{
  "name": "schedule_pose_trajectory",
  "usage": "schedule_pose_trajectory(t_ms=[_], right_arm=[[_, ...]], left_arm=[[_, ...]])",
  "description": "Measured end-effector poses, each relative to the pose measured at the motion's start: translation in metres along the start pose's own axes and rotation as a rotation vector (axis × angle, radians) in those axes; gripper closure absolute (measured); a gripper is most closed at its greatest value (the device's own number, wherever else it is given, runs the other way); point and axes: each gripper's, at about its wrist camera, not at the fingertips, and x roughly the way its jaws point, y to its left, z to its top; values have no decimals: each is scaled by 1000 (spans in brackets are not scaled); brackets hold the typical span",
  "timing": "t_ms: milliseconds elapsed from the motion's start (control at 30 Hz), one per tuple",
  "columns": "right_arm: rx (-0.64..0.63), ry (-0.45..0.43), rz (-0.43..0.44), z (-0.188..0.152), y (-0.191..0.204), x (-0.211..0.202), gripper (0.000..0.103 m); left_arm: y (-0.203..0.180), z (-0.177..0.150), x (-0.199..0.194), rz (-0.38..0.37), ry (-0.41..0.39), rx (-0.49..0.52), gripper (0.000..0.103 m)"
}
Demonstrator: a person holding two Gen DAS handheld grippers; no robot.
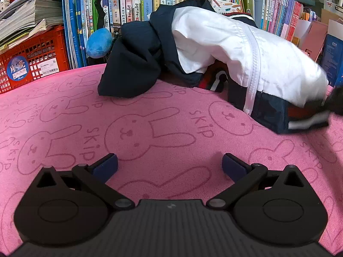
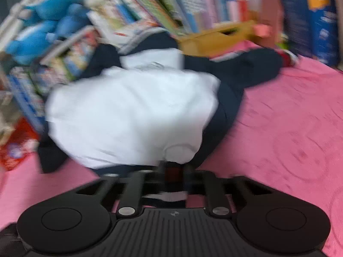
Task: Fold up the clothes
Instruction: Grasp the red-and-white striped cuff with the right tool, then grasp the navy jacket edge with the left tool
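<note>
Left gripper (image 1: 170,164) is hovering spread wide, holding nothing, over the near part of the pink rabbit-print cloth (image 1: 150,115). Right gripper (image 2: 174,171) is pinching the hem of the navy-and-white jacket (image 2: 128,111), which is lying bunched at the cloth's far edge against the books (image 1: 137,2). Risk: with only one corner gripped, the fabric is likely to drag and twist.

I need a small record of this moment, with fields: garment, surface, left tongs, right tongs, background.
garment: navy and white zip jacket, bunched up and lifted at one edge
surface: pink rabbit-print towel cloth
left tongs: left tongs open, empty, above the cloth, apart from the jacket
right tongs: right tongs shut on the jacket's hem
background: upright books; red plastic crate; blue plush toy
</note>
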Motion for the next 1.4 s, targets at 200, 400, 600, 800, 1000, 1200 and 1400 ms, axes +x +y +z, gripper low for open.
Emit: schedule_pose_trajectory(t_ms=[200,400,600,800,1000,1200,1400], right_arm=[[95,-255,237,49,-12,-96,91],[50,-338,-39,72,-25,-137,91],[81,-204,-169,42,-55,-110,88],[82,-190,-154,28,-53,-102,80],[88,-174,-67,23,-78,-103,54],[43,-181,61,17,-85,-116,6],[-20,-180,53,8,-56,-117,6]], left_arm=[[2,0,-1,-7,-5,-11,0],[18,-4,-10,-54,-34,-107,0],[19,5,-6,-360,-41,-183,0],[-22,29,4,-262,-163,-19,0],[-48,54,27,-388,-113,-20,27],[-33,73,-24,-438,-178,63,73],[1,89,-118,-500,-316,100,78]])
